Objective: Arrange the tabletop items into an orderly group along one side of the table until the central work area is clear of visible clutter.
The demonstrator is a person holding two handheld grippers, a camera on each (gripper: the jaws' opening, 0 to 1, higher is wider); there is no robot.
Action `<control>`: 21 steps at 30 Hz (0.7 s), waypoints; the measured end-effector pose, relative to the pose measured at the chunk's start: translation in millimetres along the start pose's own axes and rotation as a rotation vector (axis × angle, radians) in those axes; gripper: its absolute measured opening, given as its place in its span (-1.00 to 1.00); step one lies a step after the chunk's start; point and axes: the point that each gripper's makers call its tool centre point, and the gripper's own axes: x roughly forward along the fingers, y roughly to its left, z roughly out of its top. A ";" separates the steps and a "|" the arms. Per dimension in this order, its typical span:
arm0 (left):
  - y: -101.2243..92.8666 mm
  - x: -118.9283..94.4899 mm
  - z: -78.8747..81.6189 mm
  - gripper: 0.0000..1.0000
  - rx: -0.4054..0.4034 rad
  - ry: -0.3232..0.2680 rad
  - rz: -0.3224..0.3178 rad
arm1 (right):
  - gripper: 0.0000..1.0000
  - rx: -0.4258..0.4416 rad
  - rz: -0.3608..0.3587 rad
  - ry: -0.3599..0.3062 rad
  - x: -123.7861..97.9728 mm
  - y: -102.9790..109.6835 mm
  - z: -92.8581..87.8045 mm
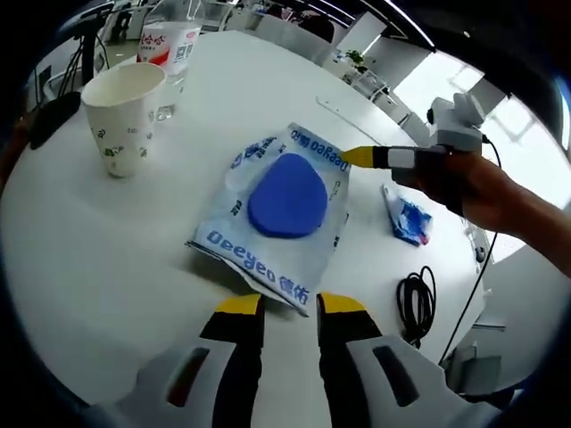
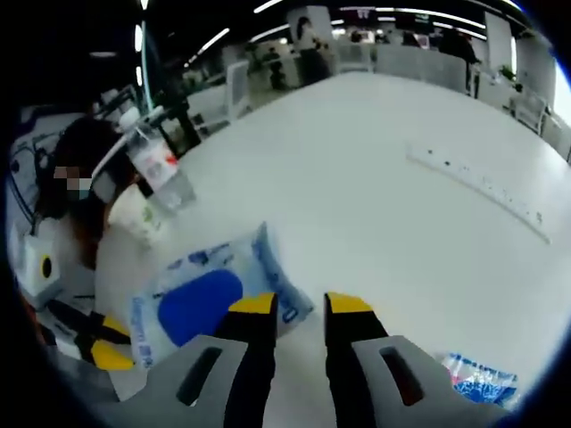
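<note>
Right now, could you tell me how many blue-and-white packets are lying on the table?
2. The large wet-wipe pack lies mid-table, just ahead of the left tongs. The small packet lies farther toward the table edge, beside the coiled black cable. Others may be out of view.

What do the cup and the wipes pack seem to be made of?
Cup: likely paper, matte white with small printed marks and a rolled rim. Wipes pack: likely soft plastic film, glossy and crinkled, with a smooth blue flap, probably plastic.

wipes pack [image 1: 284, 209]: glossy plastic | cup [image 1: 123, 114]: paper | table [image 1: 107, 259]: smooth, matt
</note>
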 end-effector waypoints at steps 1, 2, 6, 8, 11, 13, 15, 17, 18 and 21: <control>-0.2 0.1 0.1 -0.62 -0.004 0.000 0.000 | -0.65 -0.004 0.001 0.001 1.0 0.6 0.5; -0.3 0.5 -0.1 -0.65 -0.005 0.001 0.000 | -0.66 -0.011 0.004 0.005 2.3 1.9 0.7; 1.3 7.3 -3.1 -0.75 0.021 0.013 0.007 | -0.74 -0.086 -0.005 0.049 4.2 3.1 -5.5; -0.4 8.8 -3.7 -0.84 0.022 0.015 -0.002 | -0.90 -0.114 -0.018 0.056 2.3 0.6 -6.1; -0.9 9.4 -2.3 -0.92 0.032 0.005 -0.002 | -0.96 -0.100 0.006 0.047 -0.6 3.4 -5.4; -0.2 9.8 -2.4 -0.95 0.033 0.001 -0.006 | -0.98 -0.112 0.002 0.051 -2.2 2.9 -6.4; 1.5 8.4 -2.7 -0.96 0.020 -0.002 -0.006 | -0.98 -0.111 0.009 0.052 -4.6 2.3 -7.4; 1.5 7.5 -2.2 -0.97 0.021 -0.006 -0.006 | -0.99 -0.111 0.008 0.052 -6.5 1.2 -8.6; 1.7 7.2 -1.9 -0.97 0.021 -0.007 -0.005 | -0.99 -0.113 0.009 0.053 -7.2 1.2 -9.3; 0.3 5.0 1.9 -0.98 0.029 -0.017 -0.008 | -1.00 -0.112 0.007 0.026 -12.8 2.5 -7.2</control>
